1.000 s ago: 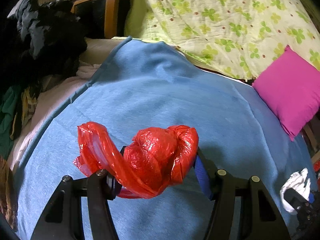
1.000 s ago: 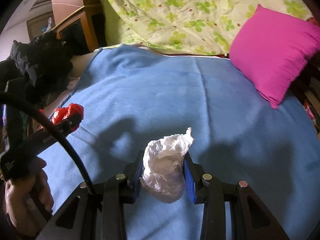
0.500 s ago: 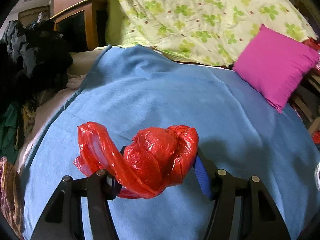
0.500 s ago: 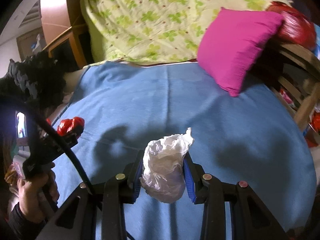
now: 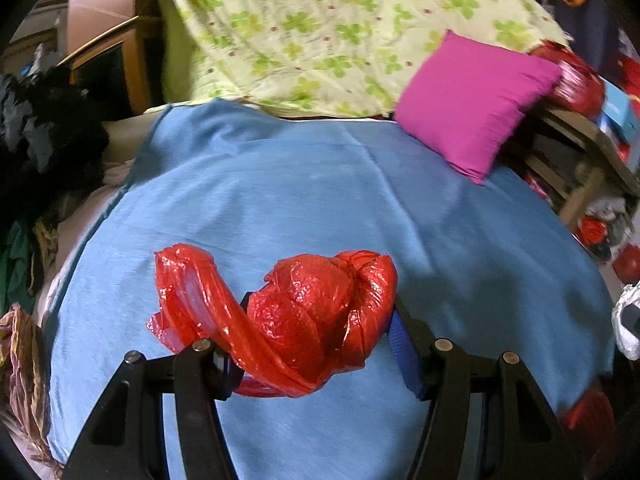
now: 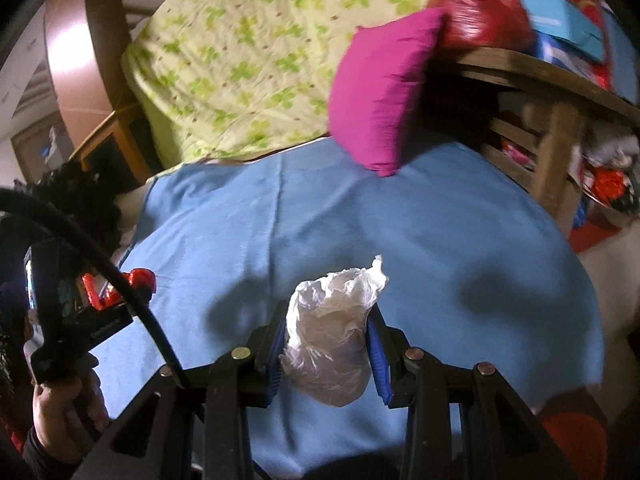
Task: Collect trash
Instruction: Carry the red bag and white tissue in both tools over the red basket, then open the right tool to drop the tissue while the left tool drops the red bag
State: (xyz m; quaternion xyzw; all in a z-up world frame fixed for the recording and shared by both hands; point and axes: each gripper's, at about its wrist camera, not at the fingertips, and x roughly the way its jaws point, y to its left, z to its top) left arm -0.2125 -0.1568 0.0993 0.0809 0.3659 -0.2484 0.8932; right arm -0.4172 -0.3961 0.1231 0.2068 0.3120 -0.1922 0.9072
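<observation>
My left gripper [image 5: 320, 320] is shut on a crumpled red plastic bag [image 5: 304, 316] and holds it above the blue blanket [image 5: 300, 200]. A loose strip of the bag hangs over the left finger. My right gripper [image 6: 328, 340] is shut on a crumpled white plastic bag [image 6: 332, 340], also above the blanket [image 6: 360, 220]. In the right wrist view the left gripper [image 6: 116, 292] with its red bag shows at the far left, held by a hand. The white bag shows at the right edge of the left wrist view [image 5: 626, 320].
A magenta pillow [image 5: 472, 100] and a green flowered quilt [image 5: 320, 28] lie at the head of the bed. A wooden table [image 6: 552, 92] with red bags and boxes stands to the right. Dark clothes [image 5: 36, 128] are piled at the left. A red bin edge [image 6: 572, 432] shows bottom right.
Both grippers have swung to the right with their bags still held. The pillow and wooden table have come further into view at the right.
</observation>
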